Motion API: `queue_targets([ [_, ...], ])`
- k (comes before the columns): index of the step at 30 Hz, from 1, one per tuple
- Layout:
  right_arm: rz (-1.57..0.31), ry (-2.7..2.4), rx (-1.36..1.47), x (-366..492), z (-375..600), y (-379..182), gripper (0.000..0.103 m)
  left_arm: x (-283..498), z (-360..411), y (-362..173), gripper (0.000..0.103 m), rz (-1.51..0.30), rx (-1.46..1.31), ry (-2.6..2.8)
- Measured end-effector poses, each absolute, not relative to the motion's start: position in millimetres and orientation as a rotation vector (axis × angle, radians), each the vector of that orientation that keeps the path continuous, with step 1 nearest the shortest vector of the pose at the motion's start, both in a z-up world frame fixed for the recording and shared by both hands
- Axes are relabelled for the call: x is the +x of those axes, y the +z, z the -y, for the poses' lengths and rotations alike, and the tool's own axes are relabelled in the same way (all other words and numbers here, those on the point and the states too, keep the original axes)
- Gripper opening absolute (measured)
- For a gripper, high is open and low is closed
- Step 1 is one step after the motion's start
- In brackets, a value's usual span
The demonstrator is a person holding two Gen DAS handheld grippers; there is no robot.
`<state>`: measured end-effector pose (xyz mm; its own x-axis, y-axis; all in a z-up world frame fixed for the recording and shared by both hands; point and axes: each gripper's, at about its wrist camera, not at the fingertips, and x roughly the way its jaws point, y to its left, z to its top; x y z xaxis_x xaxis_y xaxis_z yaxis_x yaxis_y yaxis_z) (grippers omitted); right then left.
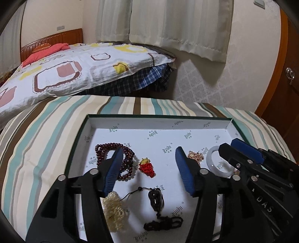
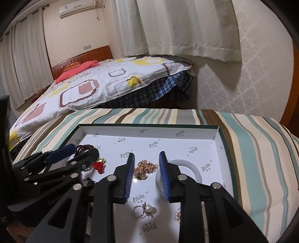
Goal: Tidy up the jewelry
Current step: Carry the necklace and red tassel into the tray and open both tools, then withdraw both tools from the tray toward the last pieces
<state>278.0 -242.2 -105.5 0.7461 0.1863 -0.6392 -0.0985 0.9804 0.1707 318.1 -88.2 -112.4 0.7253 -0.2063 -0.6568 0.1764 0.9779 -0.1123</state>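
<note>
my tools: left tool and right tool both gaping, empty
gold chain: limp, tangly, pinch the clump at 12 o'clock

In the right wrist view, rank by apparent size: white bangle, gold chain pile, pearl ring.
1. white bangle, partly hidden behind a finger
2. gold chain pile
3. pearl ring, though nearer the camera

bed, curtains, AC unit
</note>
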Motion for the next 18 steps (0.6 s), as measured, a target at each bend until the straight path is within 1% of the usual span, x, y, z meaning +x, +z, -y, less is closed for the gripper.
queue_targets([
  [6,-0.674,0.137,0.13,256,244,-92,0.038,290,77,-92,0.057,-0.665,-0.044,-0.204],
  [12,-0.648,0.116,0.126,230,245,-82,0.039,258,66,-78,0.057,-0.61,-0.039,-0.193],
  [18,-0.645,0.101,0.134,206,247,-81,0.039,235,59,-77,0.057,-0.606,-0.038,-0.189],
])
